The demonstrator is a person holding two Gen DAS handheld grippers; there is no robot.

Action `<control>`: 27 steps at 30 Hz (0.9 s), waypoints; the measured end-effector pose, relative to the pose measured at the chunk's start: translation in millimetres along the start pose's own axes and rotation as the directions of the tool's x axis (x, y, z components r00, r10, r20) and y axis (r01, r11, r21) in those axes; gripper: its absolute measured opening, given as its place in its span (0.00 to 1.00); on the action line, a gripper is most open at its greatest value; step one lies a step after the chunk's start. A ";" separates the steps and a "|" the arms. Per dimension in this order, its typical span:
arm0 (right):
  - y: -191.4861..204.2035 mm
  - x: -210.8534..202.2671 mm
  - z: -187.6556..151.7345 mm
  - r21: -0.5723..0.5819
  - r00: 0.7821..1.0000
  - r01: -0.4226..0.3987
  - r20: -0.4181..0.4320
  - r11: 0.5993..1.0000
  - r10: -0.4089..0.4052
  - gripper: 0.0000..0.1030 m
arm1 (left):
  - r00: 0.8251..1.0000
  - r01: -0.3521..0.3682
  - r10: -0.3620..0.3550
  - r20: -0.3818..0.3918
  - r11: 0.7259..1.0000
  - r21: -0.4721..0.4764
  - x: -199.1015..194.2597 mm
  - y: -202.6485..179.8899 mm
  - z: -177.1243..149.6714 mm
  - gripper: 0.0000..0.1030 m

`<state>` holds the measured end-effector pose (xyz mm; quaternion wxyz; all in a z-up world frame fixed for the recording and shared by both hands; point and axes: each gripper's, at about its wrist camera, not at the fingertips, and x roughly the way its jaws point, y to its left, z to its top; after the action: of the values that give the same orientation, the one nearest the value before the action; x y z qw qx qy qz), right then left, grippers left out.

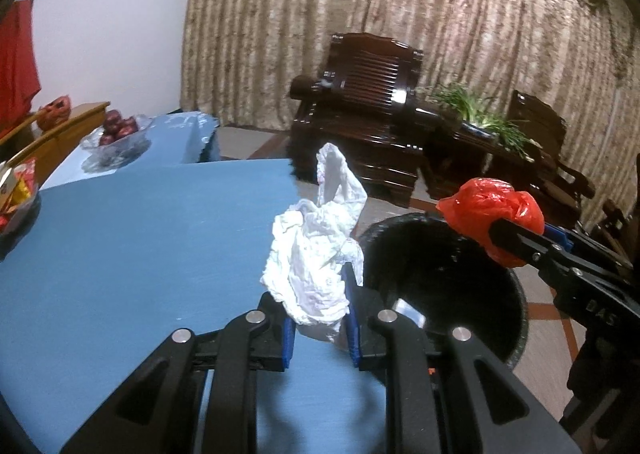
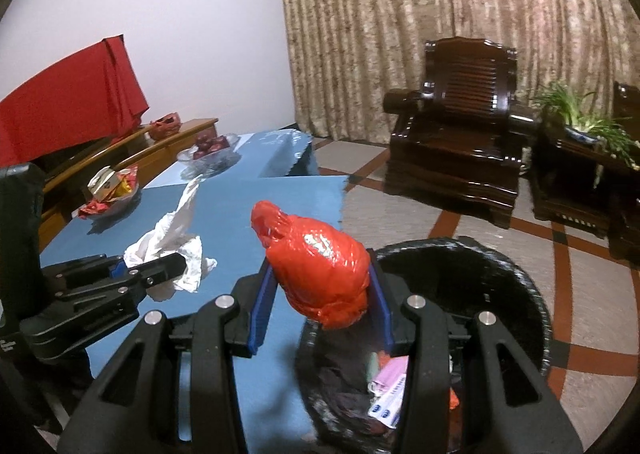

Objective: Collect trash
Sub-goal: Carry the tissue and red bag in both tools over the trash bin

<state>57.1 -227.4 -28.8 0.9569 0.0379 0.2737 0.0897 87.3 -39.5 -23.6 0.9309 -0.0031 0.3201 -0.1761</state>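
Observation:
My left gripper [image 1: 320, 328] is shut on a crumpled white plastic bag [image 1: 316, 254], held over the right edge of the blue table [image 1: 120, 254]. My right gripper [image 2: 320, 306] is shut on a knotted red plastic bag [image 2: 316, 258], held at the near rim of the black bin [image 2: 500, 294]. In the left wrist view the red bag [image 1: 492, 214] and the right gripper [image 1: 516, 234] hang over the bin [image 1: 440, 274]. The right wrist view shows the left gripper [image 2: 160, 270] with the white bag [image 2: 172, 242] to the left. Paper scraps [image 2: 388, 390] lie inside the bin.
A glass bowl of red fruit [image 2: 210, 152] and a dish of wrappers [image 2: 110, 190] stand on the table's far side. A dark wooden armchair [image 2: 460, 126], a side table with a green plant [image 2: 580, 122], and a curtain stand beyond, across tiled floor.

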 end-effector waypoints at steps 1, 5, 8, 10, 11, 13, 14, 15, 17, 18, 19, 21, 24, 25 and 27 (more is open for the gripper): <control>-5.0 -4.2 -1.1 0.002 1.000 0.012 0.004 1.000 -0.012 0.40 | 1.000 0.008 -0.008 0.001 1.000 0.008 0.6 -5.1 0.9 0.20; -20.4 -13.7 -2.9 0.013 0.999 0.042 0.016 0.999 -0.042 0.40 | 0.999 0.033 -0.033 0.002 0.999 0.043 2.9 -24.3 4.7 0.20; -30.9 -19.1 -3.8 0.022 0.998 0.061 0.023 0.998 -0.061 0.40 | 0.999 0.052 -0.053 0.000 0.997 0.059 5.1 -35.2 6.2 0.20; -39.0 -22.5 -5.4 0.029 0.997 0.074 0.025 0.997 -0.075 0.40 | 0.998 0.064 -0.064 -0.001 0.995 0.071 8.2 -44.2 8.6 0.20; -42.8 -23.7 -6.2 0.034 0.996 0.080 0.025 0.996 -0.081 0.40 | 0.998 0.069 -0.070 -0.002 0.995 0.077 9.6 -47.8 9.5 0.20; -49.1 -25.6 -7.9 0.041 0.995 0.092 0.025 0.995 -0.093 0.40 | 0.997 0.081 -0.081 -0.004 0.993 0.087 12.4 -55.6 11.1 0.20; -52.9 -26.7 -9.2 0.045 0.995 0.099 0.024 0.994 -0.100 0.40 | 0.996 0.087 -0.087 -0.005 0.992 0.091 14.4 -58.8 12.0 0.20; -56.2 -28.0 -10.5 0.047 0.994 0.102 0.023 0.994 -0.103 0.40 | 0.996 0.093 -0.092 -0.007 0.991 0.094 16.6 -61.9 13.0 0.20; -62.6 -29.7 -13.1 0.051 0.993 0.114 0.021 0.992 -0.115 0.40 | 0.995 0.102 -0.102 -0.010 0.989 0.102 21.8 -67.9 14.9 0.20; -66.6 -29.7 -14.4 0.052 0.992 0.121 0.018 0.991 -0.122 0.40 | 0.994 0.106 -0.105 -0.011 0.989 0.104 22.8 -69.2 13.9 0.20; -68.9 -29.9 -15.5 0.053 0.992 0.126 0.015 0.991 -0.127 0.40 | 0.994 0.113 -0.112 -0.013 0.988 0.107 25.7 -72.1 12.0 0.20; -74.1 -29.3 -17.5 0.056 0.991 0.136 0.009 0.989 -0.137 0.40 | 0.992 0.127 -0.126 -0.019 0.986 0.107 33.3 -77.7 13.5 0.20; -83.4 -28.0 -20.6 0.057 0.988 0.156 -0.002 0.986 -0.157 0.40 | 0.989 0.145 -0.143 -0.032 0.982 0.119 46.3 -85.8 13.7 0.20; -87.3 -27.0 -21.6 0.060 0.987 0.163 -0.006 0.985 -0.163 0.40 | 0.988 0.153 -0.150 -0.037 0.981 0.121 51.3 -88.7 14.2 0.20; -94.2 -24.2 -23.6 0.064 0.984 0.177 -0.015 0.982 -0.177 0.40 | 0.987 0.161 -0.157 -0.044 0.978 0.130 60.8 -94.5 14.6 0.20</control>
<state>38.6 -323.9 -47.7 0.9581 0.0440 0.2832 -0.0044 109.8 -149.7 -37.0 0.9064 0.0361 0.3221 -0.2709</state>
